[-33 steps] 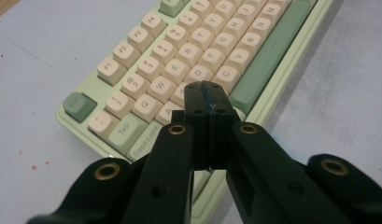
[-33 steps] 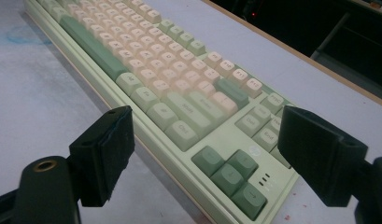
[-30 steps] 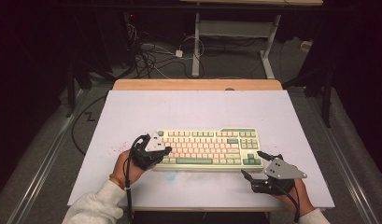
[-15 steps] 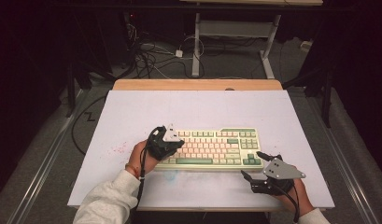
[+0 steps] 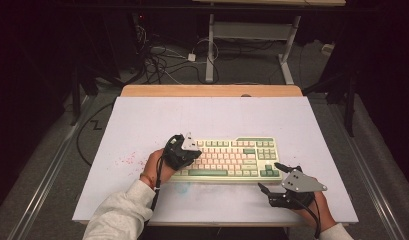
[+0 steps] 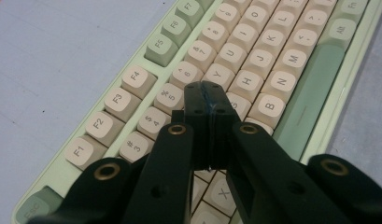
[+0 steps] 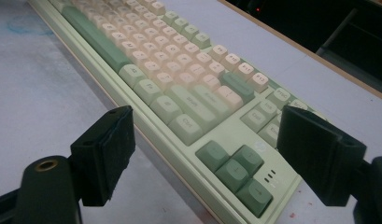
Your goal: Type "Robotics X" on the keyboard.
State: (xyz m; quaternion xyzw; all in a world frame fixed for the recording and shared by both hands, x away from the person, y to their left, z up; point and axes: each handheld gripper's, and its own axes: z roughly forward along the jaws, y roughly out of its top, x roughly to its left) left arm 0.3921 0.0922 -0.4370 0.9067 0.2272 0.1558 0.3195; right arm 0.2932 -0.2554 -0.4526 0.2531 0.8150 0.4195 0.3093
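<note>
Pale green and cream, the keyboard (image 5: 227, 158) lies flat on the white-topped bench (image 5: 142, 125), toward its near edge. The left tool (image 5: 188, 148) hangs over the keyboard's left end, jaws pressed together with nothing between them, tips just above the keys around T and G; whether they touch a key I cannot tell. The right tool (image 5: 270, 176) sits off the keyboard's near right corner, jaws wide apart and empty, near the arrow keys (image 7: 240, 172).
</note>
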